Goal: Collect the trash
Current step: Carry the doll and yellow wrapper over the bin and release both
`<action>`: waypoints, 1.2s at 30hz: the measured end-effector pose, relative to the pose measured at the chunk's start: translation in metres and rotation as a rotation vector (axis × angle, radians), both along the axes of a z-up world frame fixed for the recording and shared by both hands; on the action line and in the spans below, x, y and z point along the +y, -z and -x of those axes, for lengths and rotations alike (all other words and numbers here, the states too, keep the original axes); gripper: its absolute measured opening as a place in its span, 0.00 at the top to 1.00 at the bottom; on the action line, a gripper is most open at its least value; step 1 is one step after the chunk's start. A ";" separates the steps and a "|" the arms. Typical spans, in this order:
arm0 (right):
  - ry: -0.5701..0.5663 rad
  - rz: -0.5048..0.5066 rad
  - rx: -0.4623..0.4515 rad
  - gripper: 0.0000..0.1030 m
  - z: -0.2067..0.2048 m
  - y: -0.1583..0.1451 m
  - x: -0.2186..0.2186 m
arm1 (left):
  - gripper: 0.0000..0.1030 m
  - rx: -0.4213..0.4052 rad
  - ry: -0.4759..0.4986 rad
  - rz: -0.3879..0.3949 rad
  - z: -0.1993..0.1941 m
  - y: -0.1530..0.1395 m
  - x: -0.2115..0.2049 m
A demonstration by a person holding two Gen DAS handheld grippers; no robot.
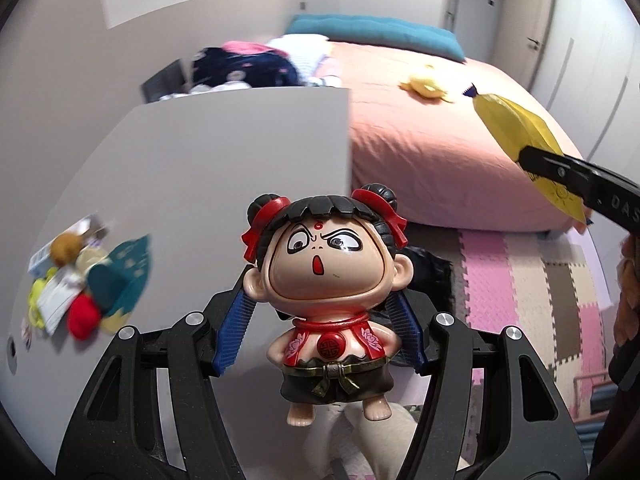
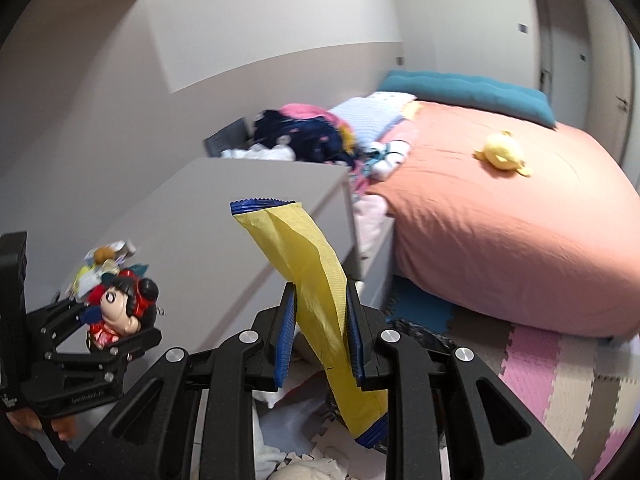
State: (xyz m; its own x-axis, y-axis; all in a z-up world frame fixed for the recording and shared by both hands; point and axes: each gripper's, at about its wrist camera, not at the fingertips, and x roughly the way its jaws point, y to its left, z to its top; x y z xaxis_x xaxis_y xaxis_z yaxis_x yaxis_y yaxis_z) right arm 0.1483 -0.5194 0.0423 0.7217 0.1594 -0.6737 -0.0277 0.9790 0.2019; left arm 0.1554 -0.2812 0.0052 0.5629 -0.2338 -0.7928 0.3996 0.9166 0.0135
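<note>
Bed (image 2: pixel 500 216): the landmark; peach cover, teal pillow at its head, a yellow plush (image 2: pixel 502 154) lying on top.
Grey table (image 1: pixel 224 148): just beside the bed's near corner, its top mostly bare.
Clutter pile (image 1: pixel 86 280): on the table's far-left part, well away from the bed; blurred, seemingly wrappers mixed with small toys.
Figurine (image 1: pixel 326 280): held up in front of the table edge, nearer than the bed; the left gripper (image 1: pixel 320 316) is clamped on its sides, blue pads at its shoulders.
Yellow wrapper (image 2: pixel 316 292): raised upright between table and bed, pinched at mid-length by the right gripper (image 2: pixel 320 334), both ends hanging free.
Step in hand: likely carrying the wrapper off as trash; no bin shows in either view.
Doing it well: keep the squeeze steady, since thin foil could slide; release only over the bin. The figurine looks like a toy, not trash, so set it down upright apart from the pile.
</note>
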 end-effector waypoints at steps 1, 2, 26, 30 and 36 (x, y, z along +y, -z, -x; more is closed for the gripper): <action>0.018 -0.005 0.003 0.76 0.001 0.001 -0.008 | 0.40 0.003 0.015 -0.003 0.001 0.001 -0.007; 0.035 -0.010 0.005 0.76 0.002 0.003 -0.016 | 0.40 0.007 0.033 -0.005 0.001 0.002 -0.016; 0.387 -0.003 0.091 0.30 -0.018 0.047 -0.151 | 0.13 0.175 0.227 -0.081 -0.039 0.064 -0.117; 0.445 0.044 0.057 0.21 -0.025 0.039 -0.160 | 0.05 0.132 0.217 -0.085 -0.048 0.058 -0.125; 0.455 0.052 0.040 0.20 -0.028 0.033 -0.166 | 0.05 0.113 0.199 -0.054 -0.056 0.047 -0.123</action>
